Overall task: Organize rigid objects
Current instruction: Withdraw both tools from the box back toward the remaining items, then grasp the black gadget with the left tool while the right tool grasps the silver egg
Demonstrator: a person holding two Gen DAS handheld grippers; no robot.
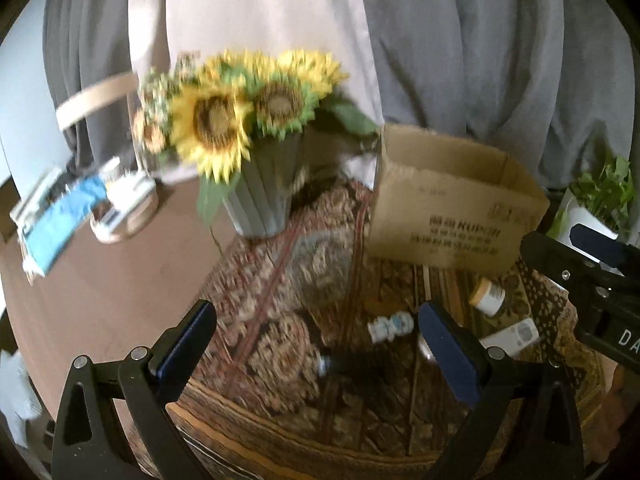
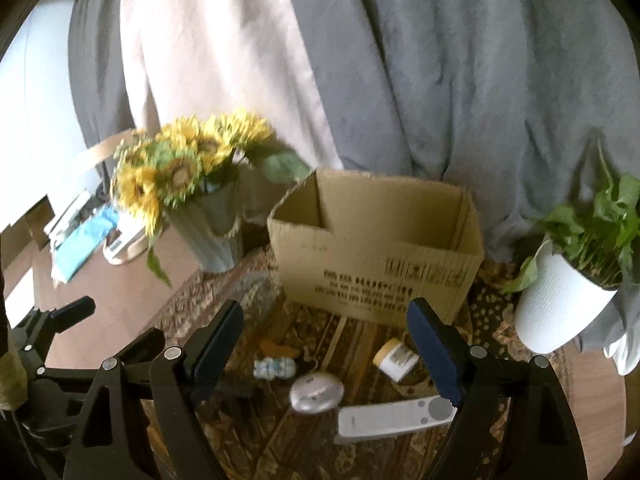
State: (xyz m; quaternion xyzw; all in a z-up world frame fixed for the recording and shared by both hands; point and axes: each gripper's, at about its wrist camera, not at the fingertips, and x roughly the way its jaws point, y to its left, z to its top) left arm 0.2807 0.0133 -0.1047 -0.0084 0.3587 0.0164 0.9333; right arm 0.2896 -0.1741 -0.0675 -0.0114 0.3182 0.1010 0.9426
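Cardboard box (image 2: 376, 256) stands open-topped at the back of the patterned cloth (image 2: 248, 292), between the sunflower vase (image 2: 212, 236) and the white potted plant (image 2: 560, 308). In front of it lie a small white jar with a tan lid (image 2: 396, 358), a tiny printed bottle (image 2: 275, 368) on its side, a silver oval mouse (image 2: 316, 393) and a white remote (image 2: 394, 416), all apart from one another. The right gripper (image 2: 326, 340) hovers over them with its jaws spread wide, holding nothing. The left gripper (image 1: 316, 340) hangs alongside, its jaws likewise apart and empty.
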